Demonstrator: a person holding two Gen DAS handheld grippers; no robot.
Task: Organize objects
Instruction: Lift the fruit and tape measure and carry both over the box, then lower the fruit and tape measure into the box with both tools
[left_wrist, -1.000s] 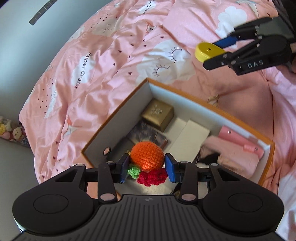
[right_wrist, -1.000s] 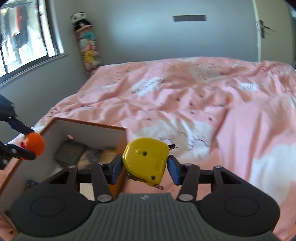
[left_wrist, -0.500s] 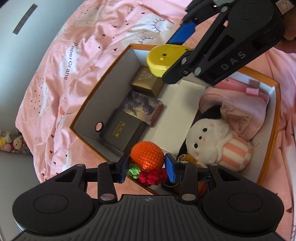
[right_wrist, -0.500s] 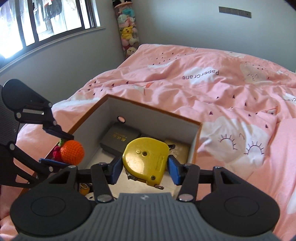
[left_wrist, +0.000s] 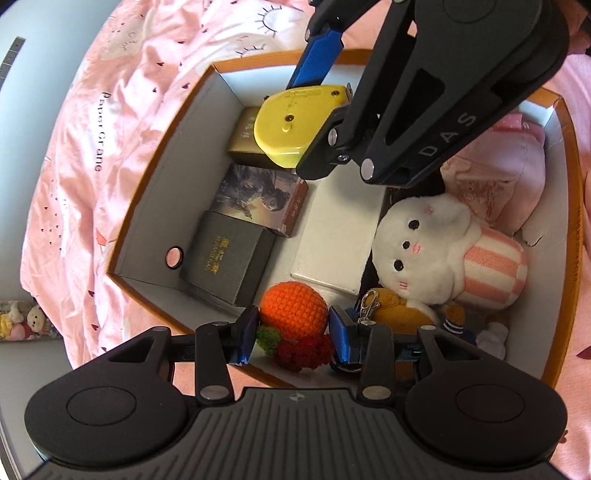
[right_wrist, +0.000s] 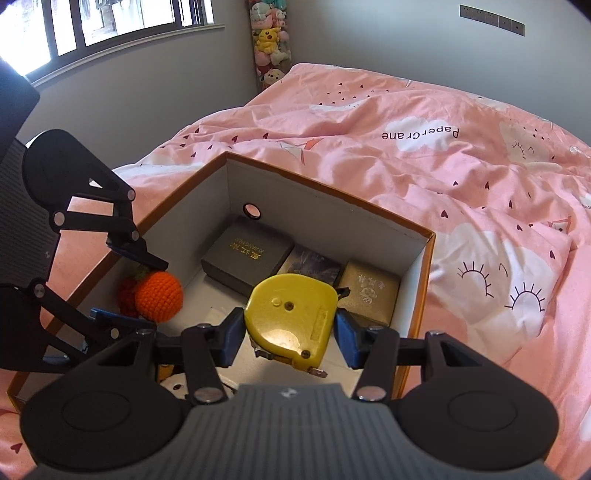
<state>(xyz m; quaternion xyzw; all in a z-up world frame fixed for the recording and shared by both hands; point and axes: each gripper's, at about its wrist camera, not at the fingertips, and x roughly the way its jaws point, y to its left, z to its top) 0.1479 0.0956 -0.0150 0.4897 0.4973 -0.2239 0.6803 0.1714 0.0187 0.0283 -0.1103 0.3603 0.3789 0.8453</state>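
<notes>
**Both grippers hold their objects over the open box**

The orange-rimmed box (left_wrist: 570, 155) lies open on the pink bedcover (right_wrist: 461, 166). The left gripper (left_wrist: 292, 328) is clenched on a crocheted orange toy (left_wrist: 293, 312), with its green and red crochet parts hanging at the lower side. It hangs just inside the near wall of the box, above the floor of it.

The right gripper (right_wrist: 290, 326) grasps a yellow tape measure (right_wrist: 291, 317) between its blue pads. It is over the far end of the box, above the gold box (left_wrist: 245, 138).

Inside the box, along the left wall, three small cases stand in a row: the gold box, a picture-printed box (left_wrist: 258, 195) and a dark grey box (left_wrist: 225, 262). A flat white box (left_wrist: 332, 236) lies in the middle. On the right side, a white plush (left_wrist: 424, 243) with a striped pink body and a pink pouch (left_wrist: 509, 162) fill most of the space. A yellow keychain toy (left_wrist: 391, 308) lies below the plush, just beside the left gripper's right finger.

In the left wrist view, the arm of the right gripper covers part of the far end of the box.
</notes>
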